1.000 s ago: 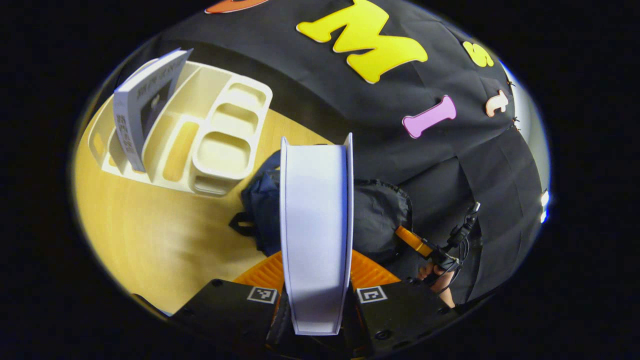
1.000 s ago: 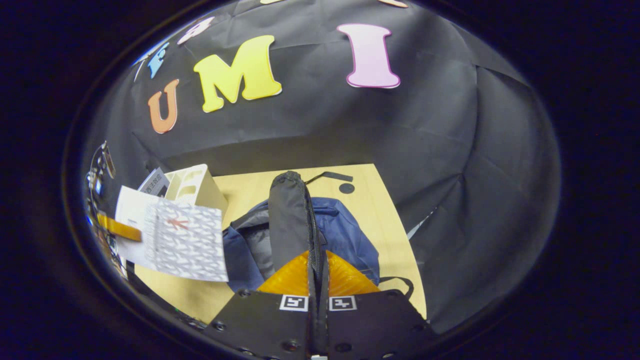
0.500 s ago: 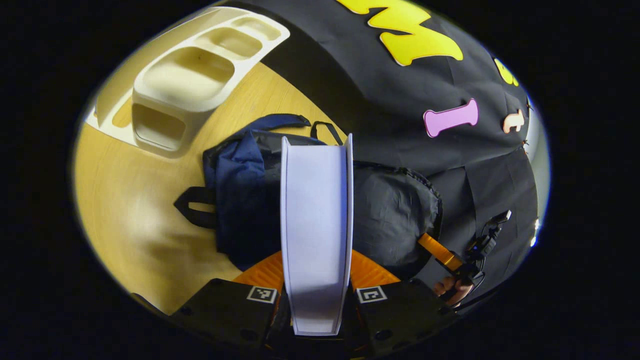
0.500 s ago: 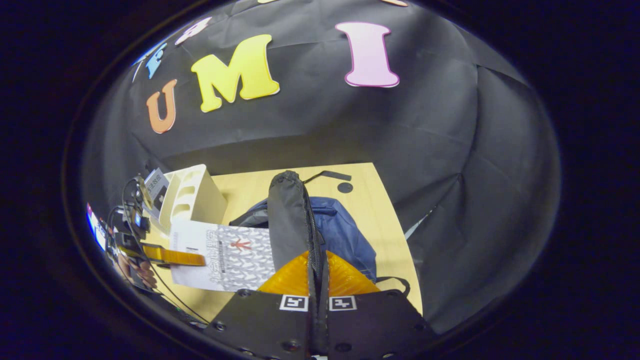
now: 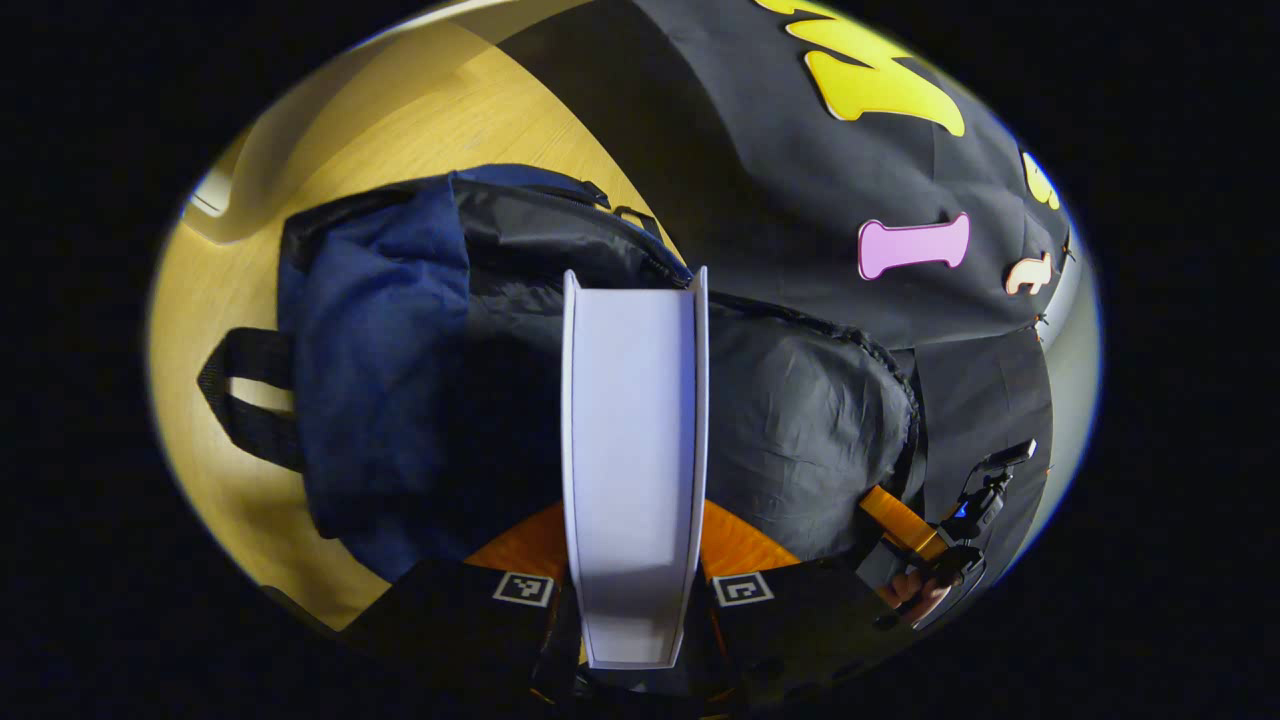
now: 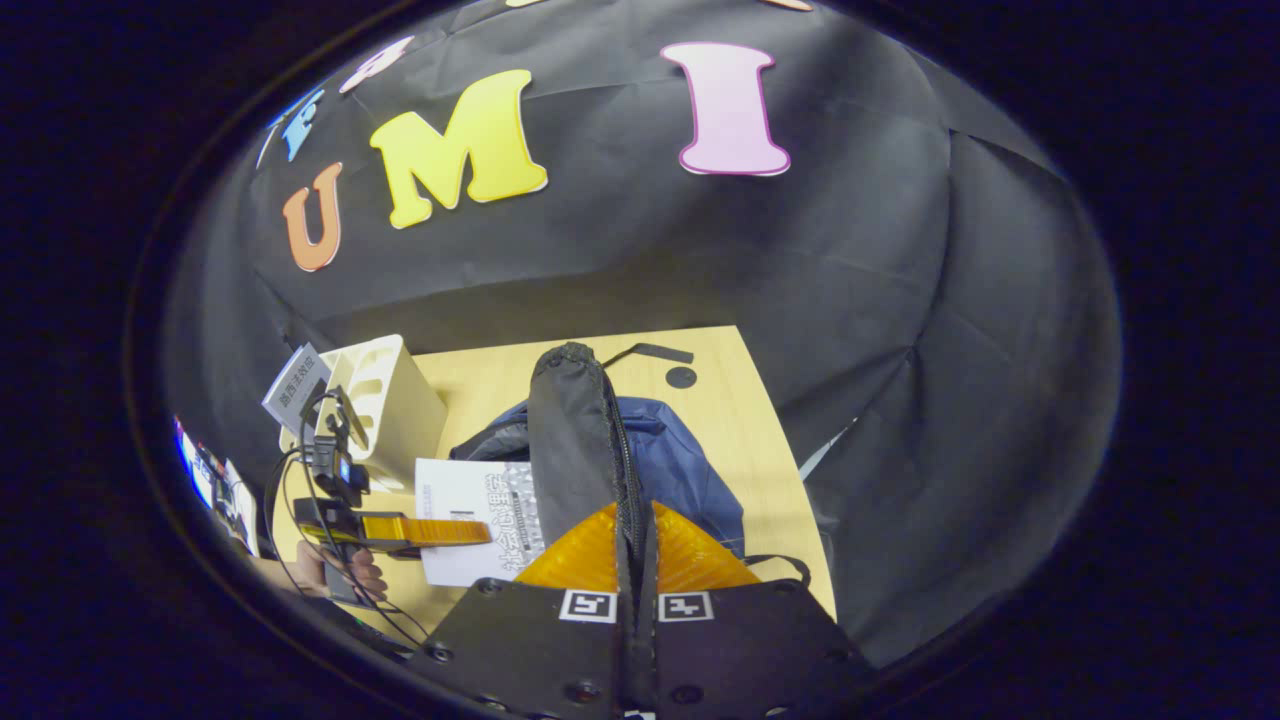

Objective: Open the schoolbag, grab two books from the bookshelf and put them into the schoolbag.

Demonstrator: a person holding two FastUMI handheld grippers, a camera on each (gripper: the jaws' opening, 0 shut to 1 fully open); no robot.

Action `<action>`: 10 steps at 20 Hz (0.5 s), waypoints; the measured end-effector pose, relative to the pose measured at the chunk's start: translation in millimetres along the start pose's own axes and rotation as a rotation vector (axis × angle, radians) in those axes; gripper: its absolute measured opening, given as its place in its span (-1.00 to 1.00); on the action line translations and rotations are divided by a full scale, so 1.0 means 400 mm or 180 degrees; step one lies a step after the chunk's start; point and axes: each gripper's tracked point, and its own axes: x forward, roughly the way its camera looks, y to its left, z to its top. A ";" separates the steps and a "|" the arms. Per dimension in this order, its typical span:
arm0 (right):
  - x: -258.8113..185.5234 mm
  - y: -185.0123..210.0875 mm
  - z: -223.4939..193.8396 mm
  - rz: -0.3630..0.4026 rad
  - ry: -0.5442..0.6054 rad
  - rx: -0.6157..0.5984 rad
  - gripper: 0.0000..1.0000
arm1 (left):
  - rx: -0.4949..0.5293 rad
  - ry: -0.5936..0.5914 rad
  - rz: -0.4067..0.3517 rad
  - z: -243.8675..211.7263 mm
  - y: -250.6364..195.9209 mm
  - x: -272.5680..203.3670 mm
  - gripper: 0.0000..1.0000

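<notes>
Table (image 6: 740,440): a light wooden top; it takes the middle of the right gripper view and the upper left of the left gripper view.
Schoolbag (image 5: 390,350): dark blue with a black inner lining, it lies on the table. In the left gripper view it spreads over the centre, a black strap loop at the left edge. In the right gripper view (image 6: 680,470) it sits in the lower centre.
Bag flap (image 6: 572,440): a black strip of the schoolbag with a zipper along its edge, it stands up in the centre of the right gripper view.
Bookshelf (image 6: 395,405): a cream plastic rack, left of centre in the right gripper view, on the table beside the schoolbag.
Held book (image 5: 633,450): seen from its page edge in the centre of the left gripper view, right over the open schoolbag. In the right gripper view (image 6: 465,510) its white cover with a grey pattern is at lower left, partly behind the flap.
Second book (image 6: 295,385): it leans in the bookshelf, upper left of the rack.
Left gripper (image 5: 633,585): both fingers press on the held book, one on each cover. In the right gripper view (image 6: 440,530) it is at lower left, a hand (image 6: 345,570) behind it.
Right gripper (image 6: 637,560): fingers closed narrow on the bag flap, which rises between them. In the left gripper view (image 5: 900,520) it is at lower right.
</notes>
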 end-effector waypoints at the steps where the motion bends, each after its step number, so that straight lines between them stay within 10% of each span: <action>1: 0.001 -0.003 -0.001 -0.0012 0.0006 -0.0007 -0.99 | 0.0042 0.0008 -0.0024 -0.002 -0.003 0.013 -0.13; 10: 0.012 0.004 0.008 -0.0039 0.0013 -0.0008 -0.99 | -0.0309 0.0113 -0.0239 0.000 0.028 0.113 -0.12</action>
